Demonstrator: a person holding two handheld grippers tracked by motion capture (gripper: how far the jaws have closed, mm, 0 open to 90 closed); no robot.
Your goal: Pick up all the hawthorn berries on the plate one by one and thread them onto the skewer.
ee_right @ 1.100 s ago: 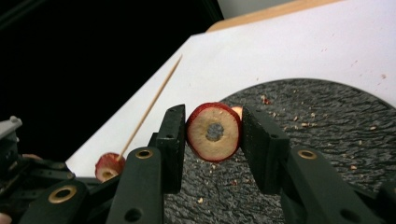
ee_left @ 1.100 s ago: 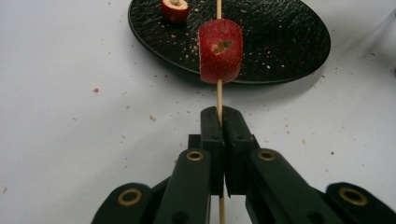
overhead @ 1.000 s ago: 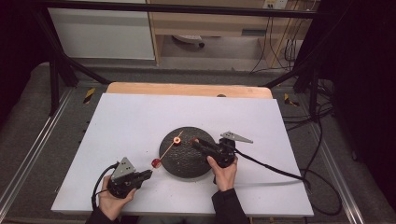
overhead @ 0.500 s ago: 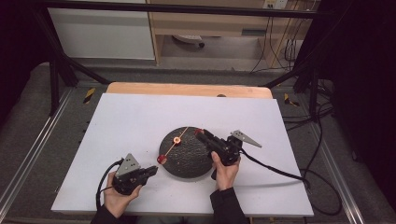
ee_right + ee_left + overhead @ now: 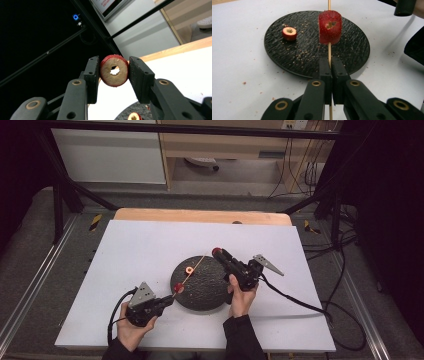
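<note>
A fruit skewer is being assembled, and it is judged to be partly done: 1 red fruit piece (image 5: 330,27) is already threaded on the skewer (image 5: 329,53), a 2nd, the ring (image 5: 114,70), is held ready, and a 3rd, the small fruit (image 5: 289,33), is left on the plate (image 5: 352,53) near its far-left rim. The plate lies near the front edge of the table (image 5: 150,245), about midway along it. What remains is judged to be the threading of the ring over the free tip of the skewer, then the small fruit. The left gripper (image 5: 330,67) is clamped on the skewer, its jaws pressed together around the stick just below the threaded piece; in the high view it (image 5: 167,300) is held low at the plate's front-left rim, pointed toward the far right, so that the skewer (image 5: 192,270) slants up across the plate. The right gripper (image 5: 113,72) is clamped on the ring, which is pinched by its rim with the hole facing the camera. In the high view this gripper (image 5: 218,252) is raised over the plate's far-right rim, pointed toward the far left, with the ring near the skewer's tip but apart from it.
</note>
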